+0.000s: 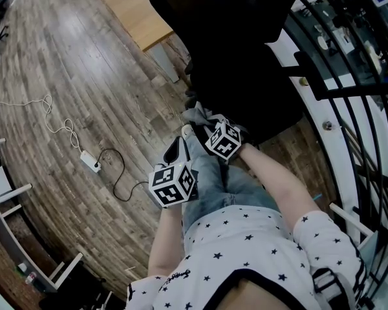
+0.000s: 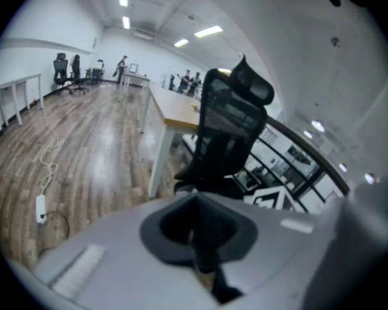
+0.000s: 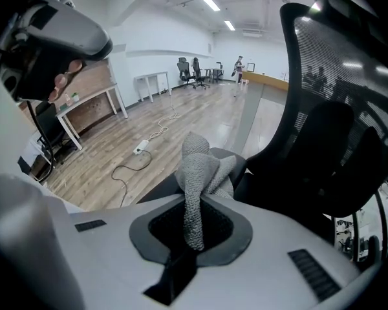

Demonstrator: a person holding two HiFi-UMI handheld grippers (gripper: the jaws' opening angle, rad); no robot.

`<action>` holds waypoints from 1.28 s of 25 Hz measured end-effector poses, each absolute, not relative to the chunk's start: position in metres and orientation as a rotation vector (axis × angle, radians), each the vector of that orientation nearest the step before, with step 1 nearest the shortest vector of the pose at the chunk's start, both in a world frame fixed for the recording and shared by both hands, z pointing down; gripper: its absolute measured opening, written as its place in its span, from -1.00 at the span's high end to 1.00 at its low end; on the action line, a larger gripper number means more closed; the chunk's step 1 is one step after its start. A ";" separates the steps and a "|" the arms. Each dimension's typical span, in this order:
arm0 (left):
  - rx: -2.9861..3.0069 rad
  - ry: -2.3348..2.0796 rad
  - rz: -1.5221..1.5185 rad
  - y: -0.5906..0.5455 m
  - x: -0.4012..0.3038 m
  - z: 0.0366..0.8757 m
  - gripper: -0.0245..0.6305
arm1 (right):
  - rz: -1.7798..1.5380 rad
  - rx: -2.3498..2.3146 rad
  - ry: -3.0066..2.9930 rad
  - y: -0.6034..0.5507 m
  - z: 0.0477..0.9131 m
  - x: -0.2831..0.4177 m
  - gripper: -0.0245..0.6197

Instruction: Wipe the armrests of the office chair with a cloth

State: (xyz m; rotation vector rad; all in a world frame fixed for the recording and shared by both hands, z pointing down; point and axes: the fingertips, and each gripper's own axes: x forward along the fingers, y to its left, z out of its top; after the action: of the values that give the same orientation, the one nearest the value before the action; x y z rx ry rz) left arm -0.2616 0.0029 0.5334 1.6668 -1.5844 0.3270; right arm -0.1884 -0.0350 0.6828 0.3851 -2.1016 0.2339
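Wood-plank floor (image 1: pixel 84 76): carries everything listed, with a pale desk (image 1: pixel 126 5) at its far edge.

Office chair (image 1: pixel 233 57): black mesh back with headrest, standing just beyond the desk corner, directly in front of the person.

Person: standing, starred shirt (image 1: pixel 246 250), both forearms reaching forward and down toward the chair.

Right gripper (image 3: pixel 191 247): the nearer of the two to the chair. Its jaws are pinched together on the tail of the cloth, and it is levelled along the chair's side, pointing slightly downward.

Left gripper (image 2: pixel 205 263): held back beside the right one and closer to the body. Its jaws are closed with nothing between them, and it is aimed at the chair's back from a little way off.

Armrest (image 3: pixel 236 161): a dark padded bar straight ahead of the right gripper's tips. Its long axis appears to run away from the jaws, so a wipe would likely go forward along it.

Cloth (image 3: pixel 204 166): grey knit, bunched upright beyond the right jaws and over the near end of the armrest. Contact cannot be confirmed.

Power strip (image 1: pixel 90 161): white, with its cable, well apart toward the floor's left side.
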 end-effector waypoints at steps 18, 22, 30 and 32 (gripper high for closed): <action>1.686 -1.601 0.328 0.032 -0.242 0.529 0.92 | 0.243 0.341 -2.105 0.026 0.683 -0.163 0.81; 1.687 -1.603 0.329 0.039 -0.239 0.528 0.92 | 0.243 0.334 -2.107 0.037 0.683 -0.158 0.81; 1.702 -1.607 0.332 0.049 -0.232 0.525 0.92 | 0.243 0.331 -2.112 0.057 0.683 -0.151 0.81; 1.704 -1.607 0.331 0.052 -0.230 0.523 0.92 | 0.243 0.334 -2.114 0.061 0.680 -0.149 0.81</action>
State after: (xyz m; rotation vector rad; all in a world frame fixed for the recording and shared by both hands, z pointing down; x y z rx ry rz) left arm -0.2298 0.0518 0.5229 1.7041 -1.6071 0.3311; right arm -0.1489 0.0611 0.6804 0.3344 -2.1137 0.2428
